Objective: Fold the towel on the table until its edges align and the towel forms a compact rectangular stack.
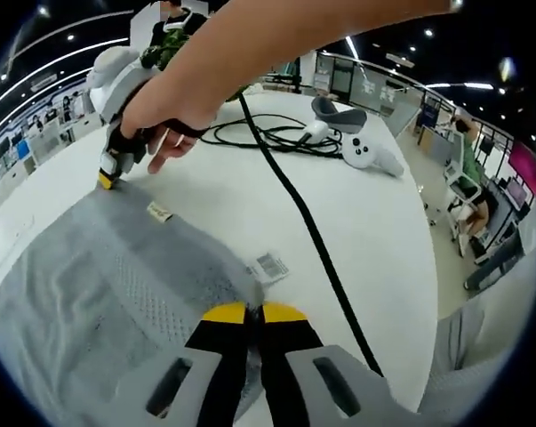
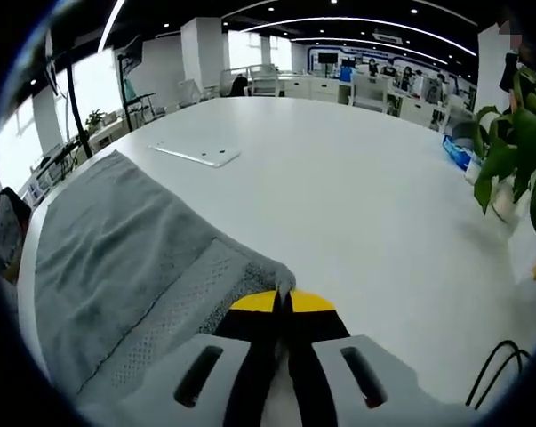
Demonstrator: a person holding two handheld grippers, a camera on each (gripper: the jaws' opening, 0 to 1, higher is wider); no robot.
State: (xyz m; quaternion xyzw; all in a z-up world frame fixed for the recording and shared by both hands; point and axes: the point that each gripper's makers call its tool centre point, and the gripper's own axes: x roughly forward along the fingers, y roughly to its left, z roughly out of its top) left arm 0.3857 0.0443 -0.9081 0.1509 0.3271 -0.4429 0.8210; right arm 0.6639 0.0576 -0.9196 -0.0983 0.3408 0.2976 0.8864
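Grey towel (image 1: pixel 99 285) lies flat on the white worktop (image 1: pixel 339 222), spread along one side of it, not yet folded into a stack.

Left gripper (image 1: pixel 253 313): yellow-tipped jaws closed together, pinching the towel's edge at one corner, close to a printed label (image 1: pixel 269 265) sewn at that edge. A second small tag (image 1: pixel 160 212) sits further along the same edge.

Right gripper (image 2: pixel 282 302): jaws closed, a bunched towel corner (image 2: pixel 284 281) caught between the tips. In the left gripper view the same gripper (image 1: pixel 108 176) shows at the towel's far corner, with the person's hand (image 1: pixel 165 111) wrapped round it.

Black cable (image 1: pixel 308 227) runs across the worktop beside the towel and coils (image 1: pixel 268 138) near the far edge. A white handheld controller (image 1: pixel 367 153) and a grey headset piece (image 1: pixel 337 114) rest beyond the coil.

Right gripper view: flat white plate (image 2: pixel 198 153) on the worktop beyond the towel; leafy plant (image 2: pixel 516 124) at the worktop's edge. No containers on the worktop.
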